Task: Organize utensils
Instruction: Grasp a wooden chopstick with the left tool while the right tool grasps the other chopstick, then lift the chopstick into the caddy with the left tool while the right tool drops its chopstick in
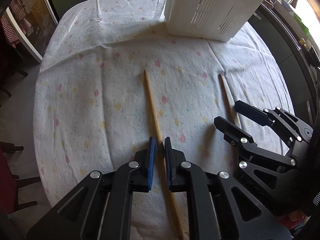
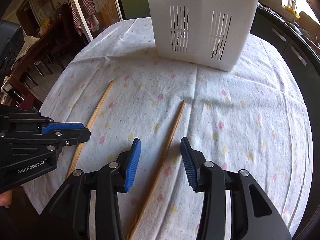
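Two wooden chopsticks lie apart on a flowered tablecloth. My left gripper (image 1: 159,142) straddles the left chopstick (image 1: 151,98), its blue pads narrowly parted and close on either side of it; whether they touch it is unclear. My right gripper (image 2: 161,142) is open wide around the right chopstick (image 2: 172,128), which lies on the cloth between the fingers. The right gripper also shows in the left wrist view (image 1: 228,113), over the right chopstick (image 1: 225,89). The left gripper shows in the right wrist view (image 2: 85,130), over the left chopstick (image 2: 99,105). A white slotted utensil holder (image 2: 202,20) stands at the far side.
The round table's cloth (image 1: 90,100) has folds and creases. The utensil holder also shows in the left wrist view (image 1: 208,8), back right. Dark chairs (image 2: 40,60) and a glass door stand beyond the table's left edge. A dark counter (image 2: 290,40) runs along the right.
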Action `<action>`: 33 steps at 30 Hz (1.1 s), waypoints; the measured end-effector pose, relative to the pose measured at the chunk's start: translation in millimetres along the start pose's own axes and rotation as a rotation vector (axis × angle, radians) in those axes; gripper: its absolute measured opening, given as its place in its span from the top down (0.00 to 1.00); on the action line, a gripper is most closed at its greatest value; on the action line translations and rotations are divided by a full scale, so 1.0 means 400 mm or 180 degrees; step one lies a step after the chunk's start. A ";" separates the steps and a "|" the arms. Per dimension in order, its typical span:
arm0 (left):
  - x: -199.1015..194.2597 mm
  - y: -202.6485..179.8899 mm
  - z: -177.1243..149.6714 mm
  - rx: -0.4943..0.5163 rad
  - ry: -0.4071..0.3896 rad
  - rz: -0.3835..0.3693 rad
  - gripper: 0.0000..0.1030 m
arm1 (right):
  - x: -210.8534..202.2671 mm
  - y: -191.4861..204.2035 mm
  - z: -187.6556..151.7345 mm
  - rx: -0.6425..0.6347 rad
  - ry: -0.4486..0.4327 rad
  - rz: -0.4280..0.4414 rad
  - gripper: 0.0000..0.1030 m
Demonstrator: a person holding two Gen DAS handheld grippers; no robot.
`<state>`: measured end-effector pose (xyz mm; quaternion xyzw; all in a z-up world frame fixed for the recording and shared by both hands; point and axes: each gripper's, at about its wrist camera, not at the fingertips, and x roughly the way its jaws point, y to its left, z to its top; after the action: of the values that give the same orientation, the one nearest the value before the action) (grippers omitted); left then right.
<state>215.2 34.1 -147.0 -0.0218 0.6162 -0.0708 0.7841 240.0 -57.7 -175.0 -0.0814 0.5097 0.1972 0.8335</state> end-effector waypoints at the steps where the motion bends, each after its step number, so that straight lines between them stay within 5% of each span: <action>1: -0.002 0.001 0.002 -0.0009 -0.0011 0.0002 0.89 | 0.004 0.008 0.003 -0.0051 -0.0007 -0.0064 0.57; 4: 0.004 0.006 0.009 -0.0022 0.0026 -0.0010 0.87 | 0.008 0.012 0.013 -0.0085 0.0034 -0.0047 0.64; 8: 0.014 -0.014 0.022 -0.0002 0.0064 -0.0013 0.86 | 0.006 -0.021 0.018 -0.0003 0.0070 0.0015 0.88; 13: 0.024 -0.045 0.041 0.0022 0.0121 -0.0083 0.60 | -0.011 -0.067 0.009 0.0100 0.0081 0.0069 0.94; 15: 0.030 -0.067 0.047 0.0113 0.0089 0.0013 0.60 | -0.026 -0.091 0.005 0.0192 0.0050 0.0188 0.94; 17: 0.036 -0.083 0.053 0.0166 0.0058 0.0098 0.63 | -0.054 -0.119 0.002 0.0290 -0.0033 0.0291 0.94; 19: 0.038 -0.084 0.061 0.0196 0.0037 0.0175 0.88 | -0.090 -0.149 -0.002 0.0380 -0.0118 0.0416 0.94; 20: 0.040 -0.082 0.065 0.0194 0.0043 0.0173 0.92 | -0.111 -0.161 -0.005 0.0420 -0.0170 0.0471 0.94; 26: 0.018 -0.058 0.061 0.0137 -0.0033 0.0120 0.94 | -0.243 -0.218 -0.028 0.0597 -0.0558 0.0659 0.94; 33: -0.140 -0.077 0.048 0.0259 -0.0550 0.0067 0.94 | -0.395 -0.277 -0.037 0.0652 -0.0935 0.0797 0.94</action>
<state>218.3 10.3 -84.9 0.0104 0.5431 -0.0854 0.8353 209.8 -202.3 -49.9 0.0973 0.4063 0.2561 0.8717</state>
